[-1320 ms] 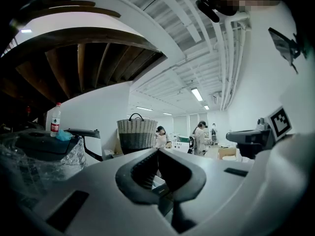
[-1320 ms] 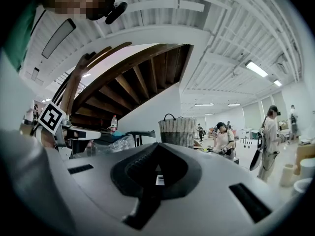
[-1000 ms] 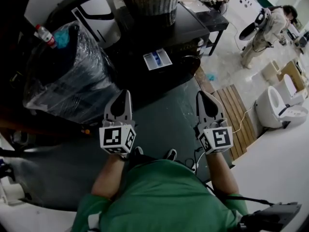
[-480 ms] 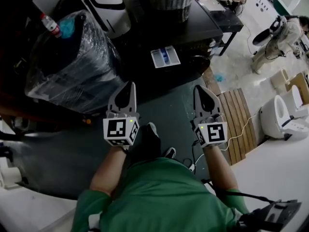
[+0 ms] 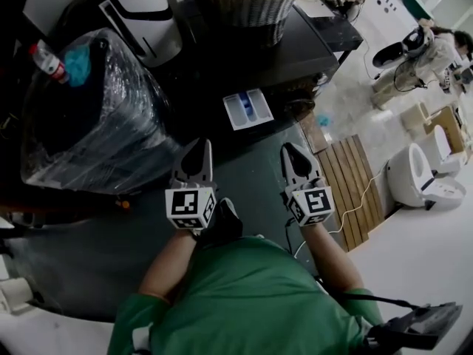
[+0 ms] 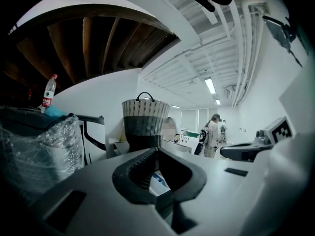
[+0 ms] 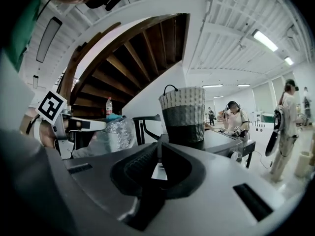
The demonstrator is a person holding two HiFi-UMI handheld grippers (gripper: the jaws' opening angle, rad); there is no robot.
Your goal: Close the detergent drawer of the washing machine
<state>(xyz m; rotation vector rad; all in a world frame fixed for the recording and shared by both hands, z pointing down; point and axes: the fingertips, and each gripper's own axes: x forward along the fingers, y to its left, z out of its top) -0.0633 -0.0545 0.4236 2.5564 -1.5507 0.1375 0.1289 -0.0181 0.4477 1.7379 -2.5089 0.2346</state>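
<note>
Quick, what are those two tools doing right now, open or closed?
Left tool: closed, empty.
Right tool: closed, tips just starting to part, empty.

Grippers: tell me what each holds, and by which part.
Nothing is held. The left gripper is shut and empty; the right gripper is just starting to open, nothing between its jaws.

A wicker basket (image 5: 247, 6) with a dark lower band stands far centre. At far left is a bulky bundle (image 5: 96, 124) wrapped in clear plastic. On top of it a bottle (image 5: 46, 59) with a red label stands beside a teal cloth (image 5: 76, 61). Behind the bundle is a white-and-black appliance (image 5: 144, 13). On the right a slatted wooden mat (image 5: 355, 191) lies on the floor, with a white toilet (image 5: 421, 176) further right. A person (image 5: 436, 46) in light clothes stands at far right. The underside of a wooden staircase (image 7: 123, 53) rises overhead on the left.
</note>
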